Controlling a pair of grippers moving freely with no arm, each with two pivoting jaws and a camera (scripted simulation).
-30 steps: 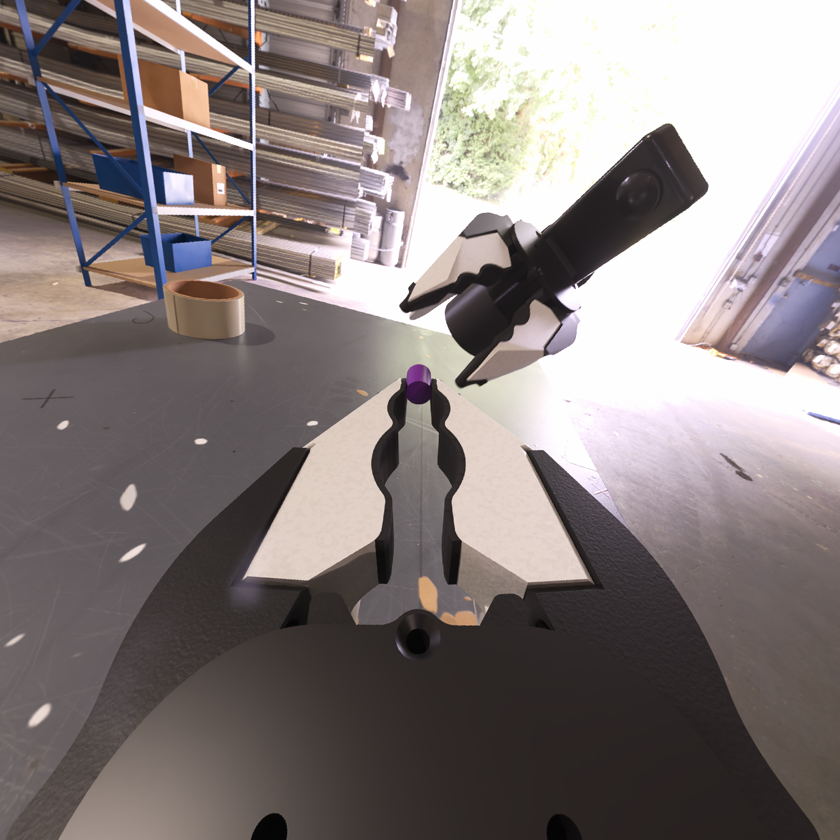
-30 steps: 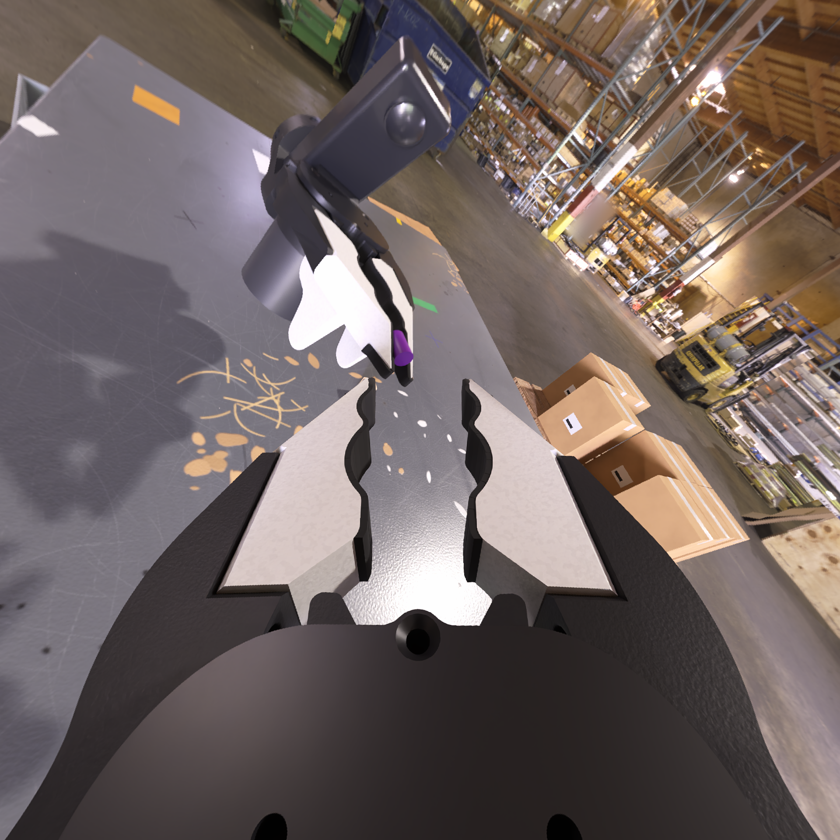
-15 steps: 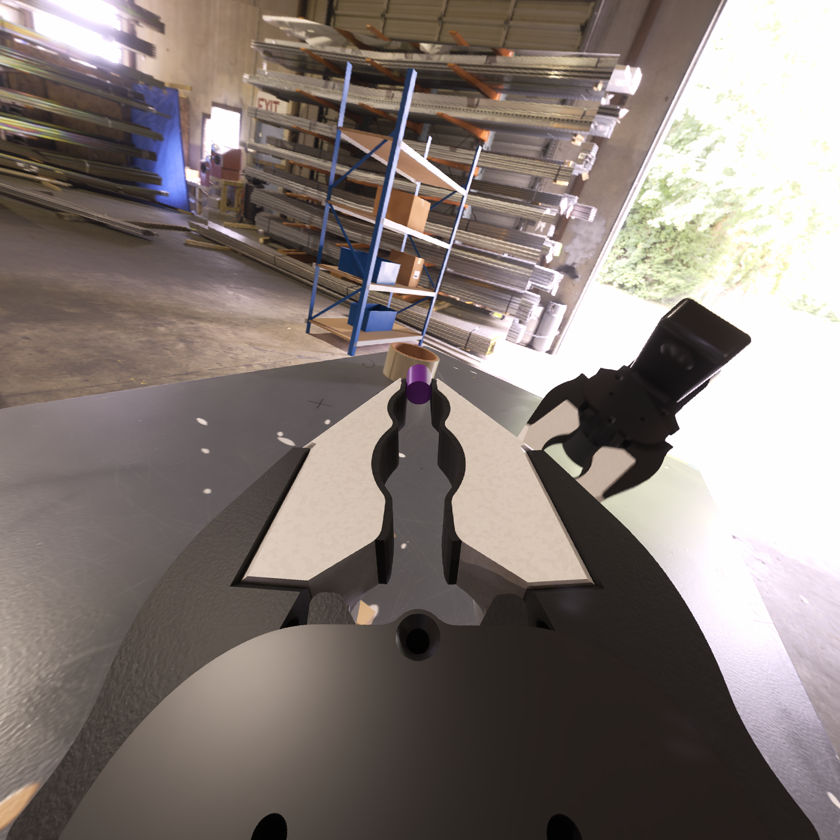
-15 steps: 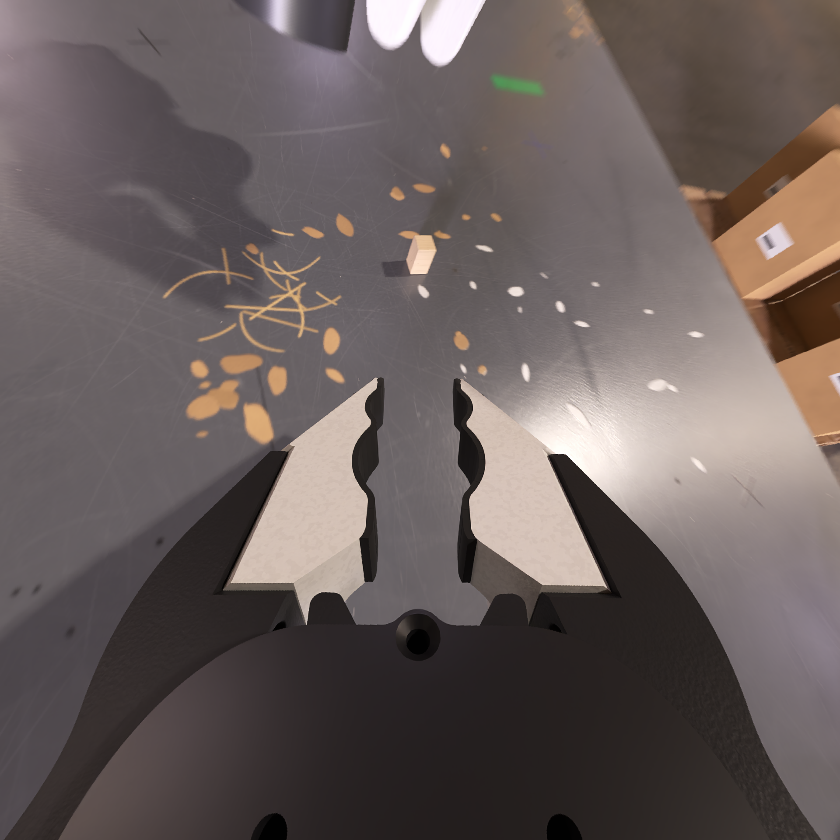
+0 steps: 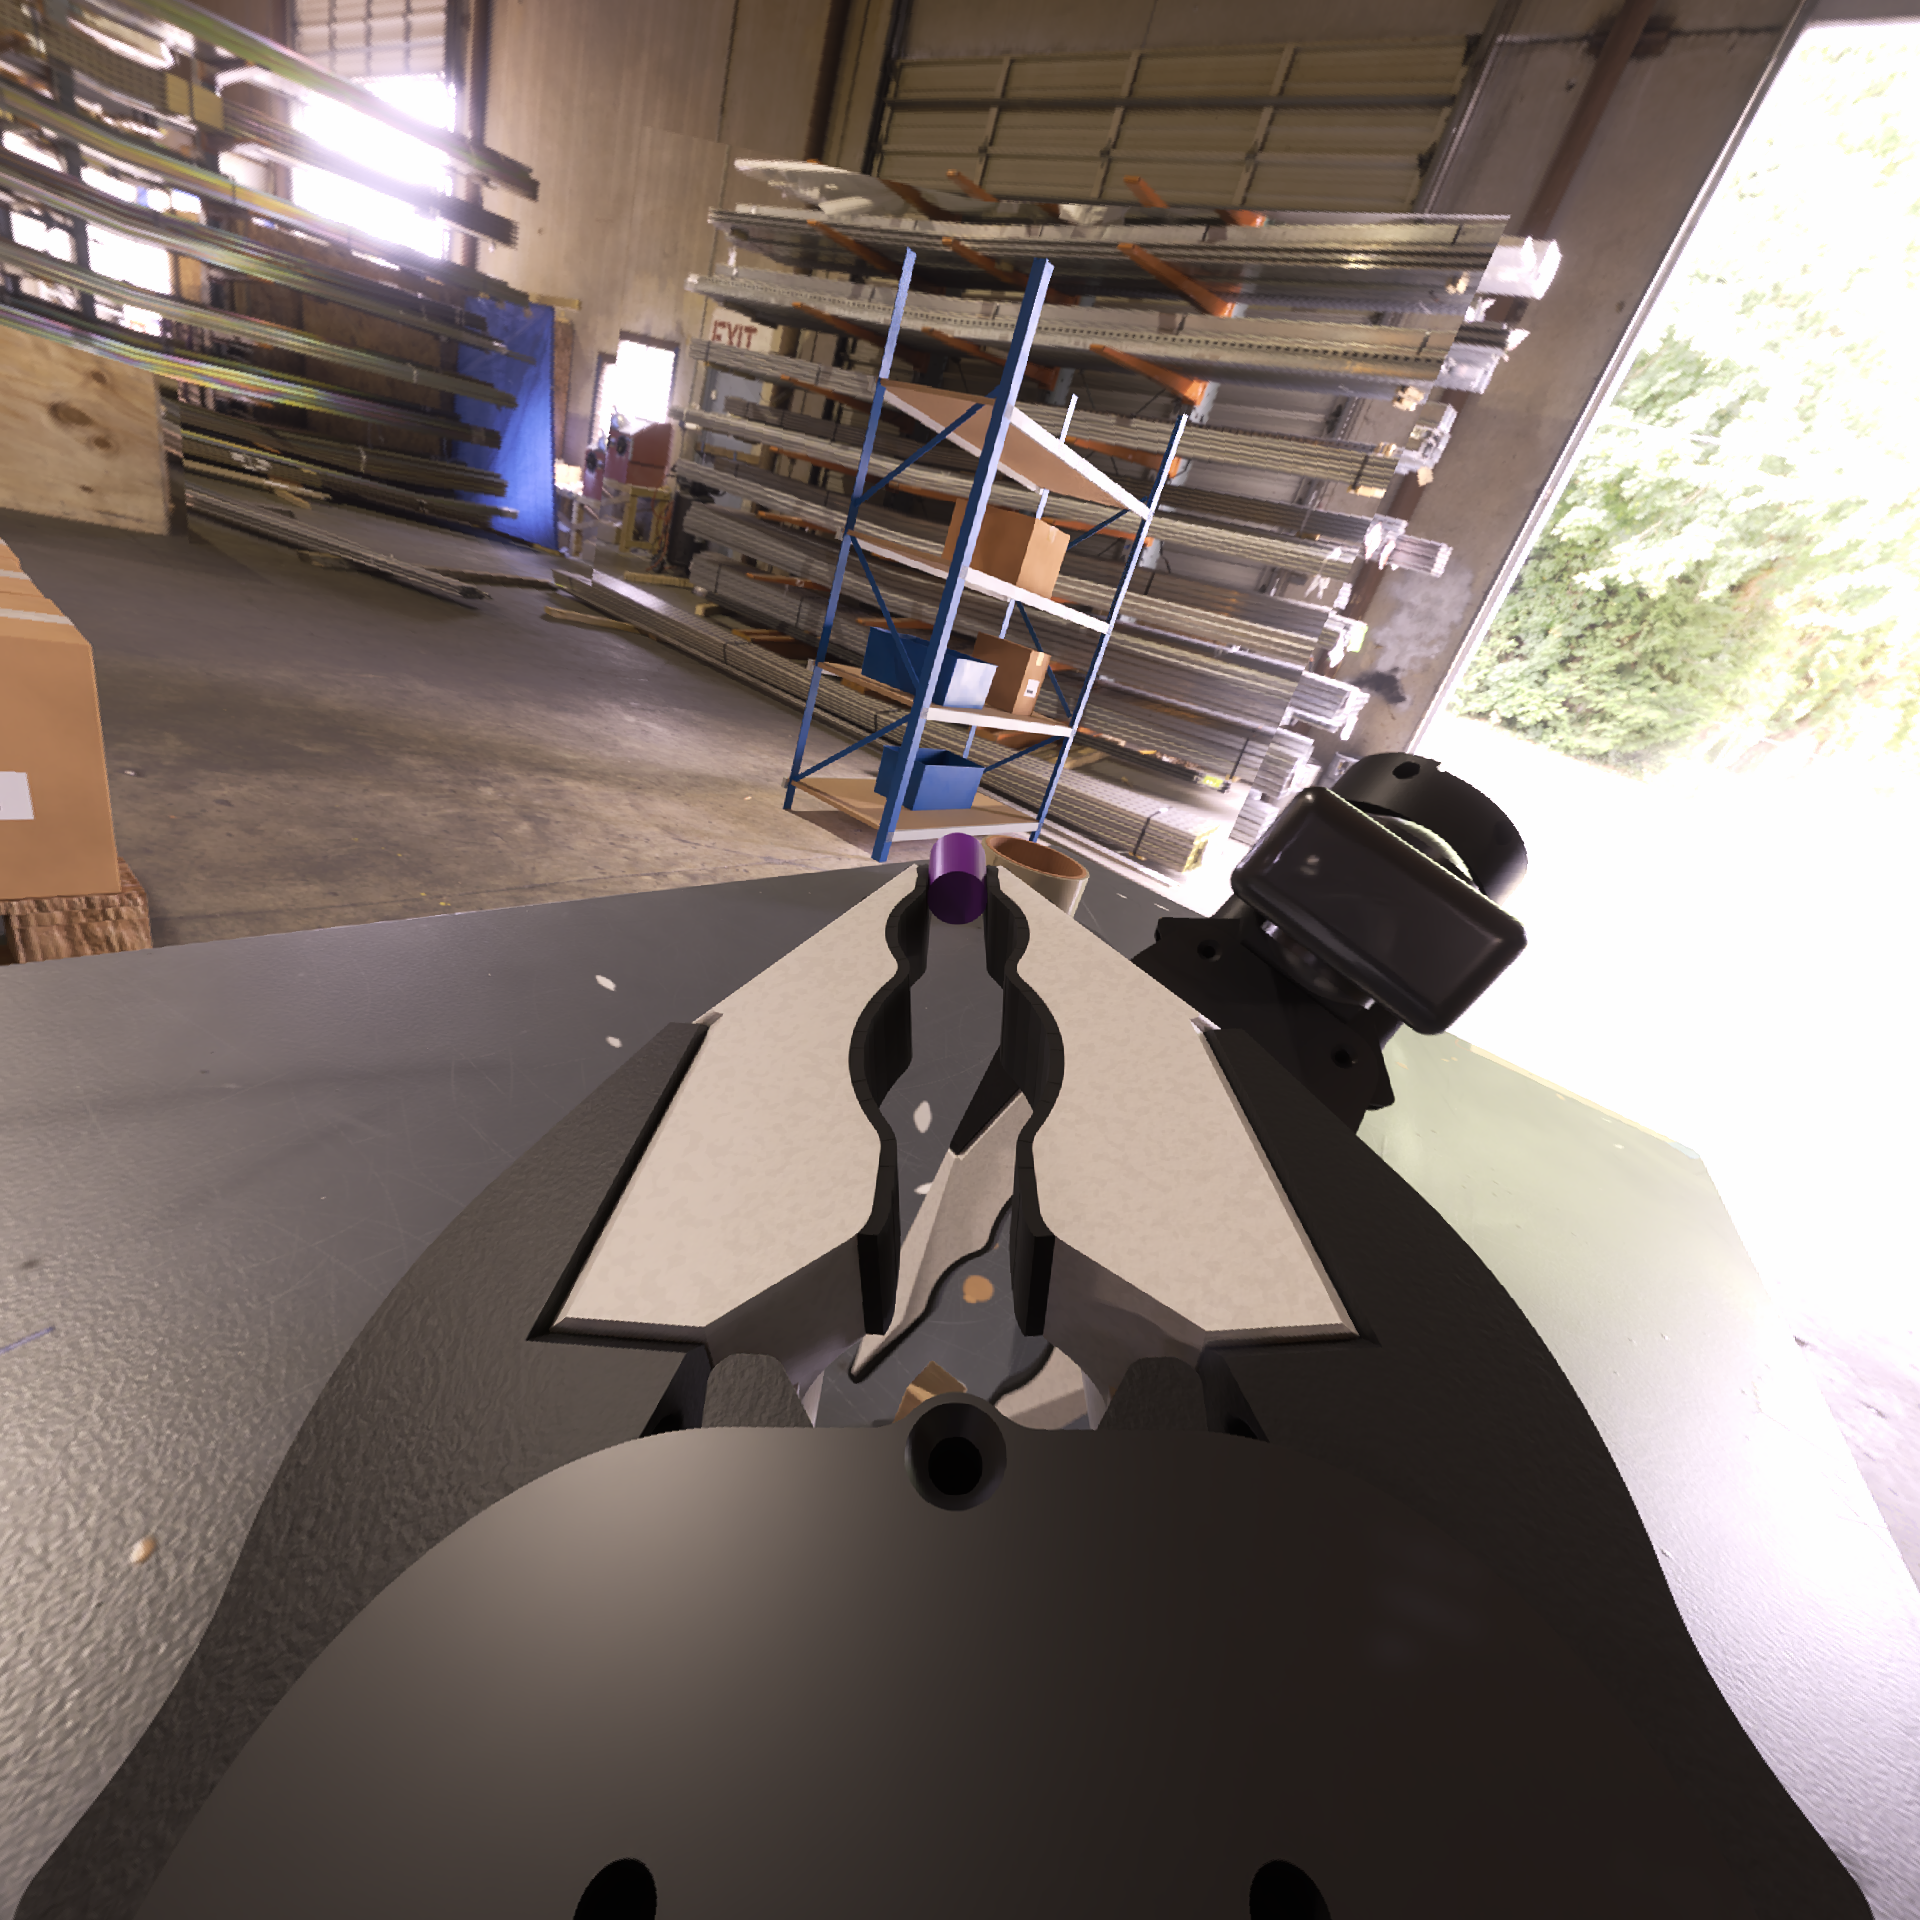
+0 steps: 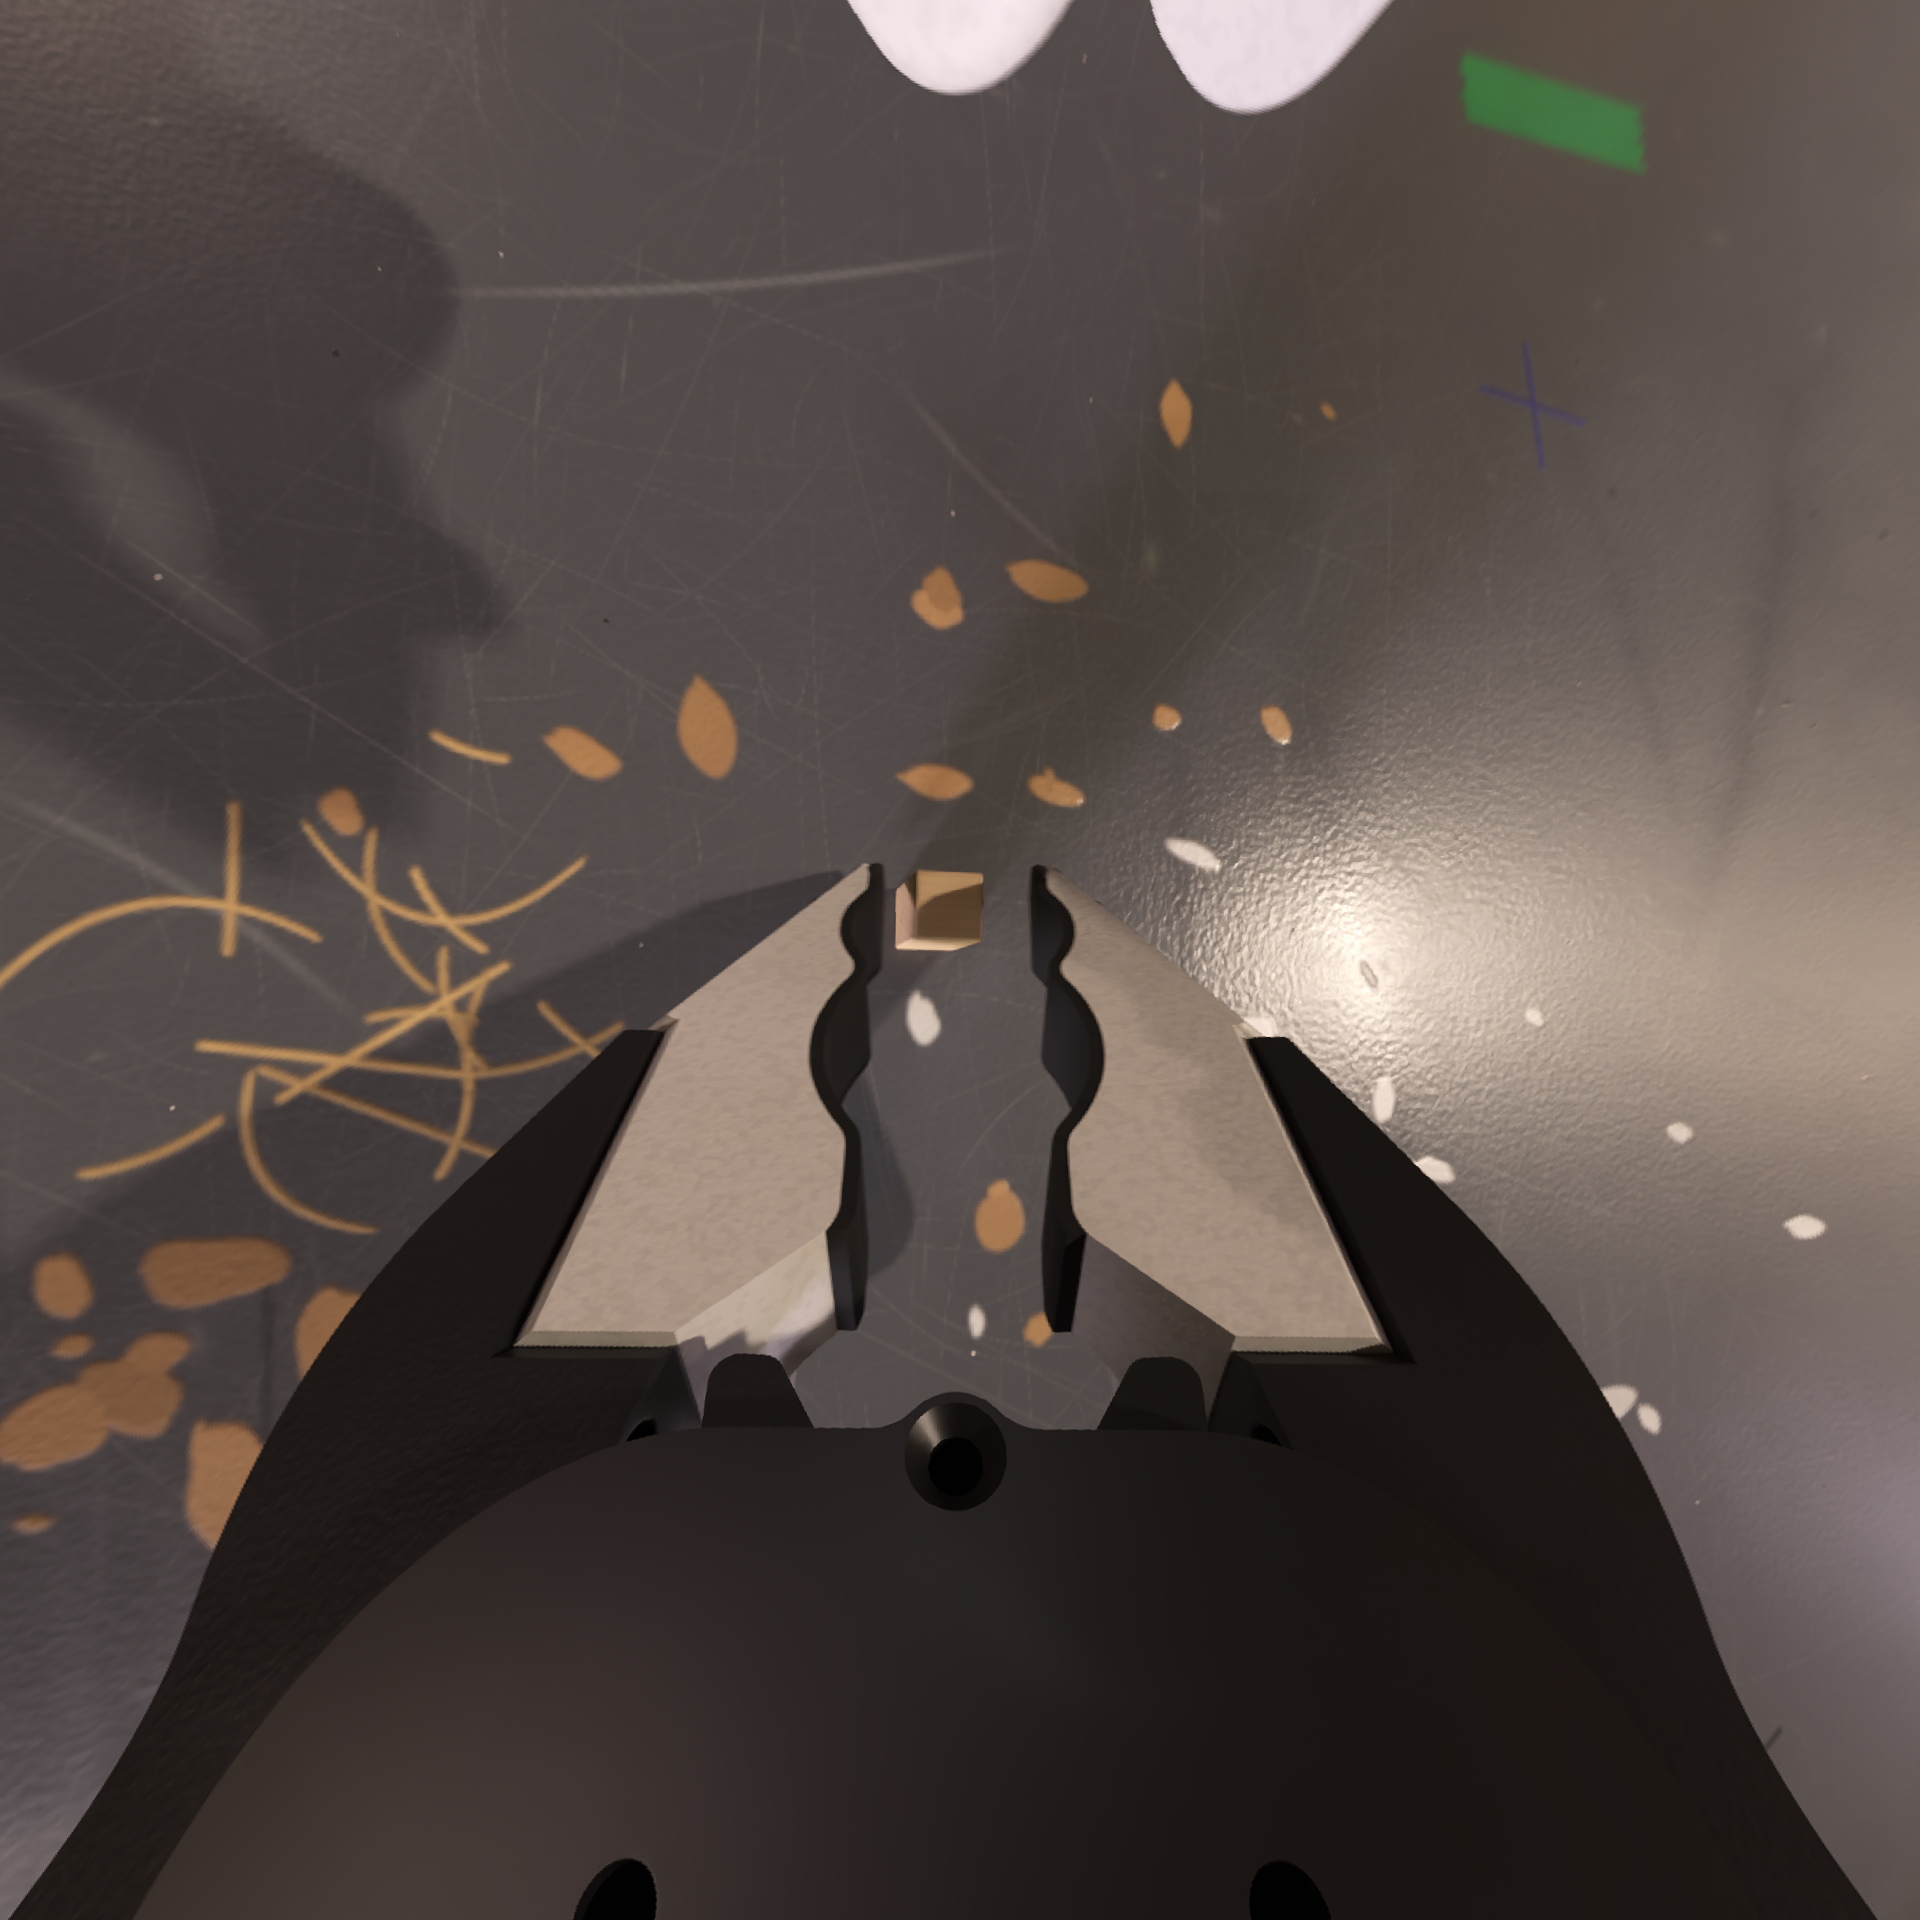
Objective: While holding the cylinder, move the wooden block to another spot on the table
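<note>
My left gripper (image 5: 956, 883) is shut on a small purple cylinder (image 5: 956, 885), held upright between its fingertips above the dark grey table (image 5: 312, 1091). My right gripper (image 6: 951, 883) is open and points down at the table (image 6: 1351, 520). A small wooden block (image 6: 940, 910) sits on the table between its fingertips, closer to the left finger, with gaps on both sides. The right gripper's black body (image 5: 1351, 935) shows in the left wrist view, low and to the right. The left gripper's pale fingertips (image 6: 956, 42) show at the top edge of the right wrist view.
A tan tape ring (image 5: 1044, 868) stands at the table's far edge behind the cylinder. Orange and white paint marks (image 6: 707, 727) and a green patch (image 6: 1553, 109) mark the tabletop. Blue shelving (image 5: 966, 582) and cardboard boxes (image 5: 52, 758) stand beyond the table.
My right gripper has moved down and forward until the wooden block lies between its open fingertips. My left gripper has turned slightly, still holding the cylinder.
</note>
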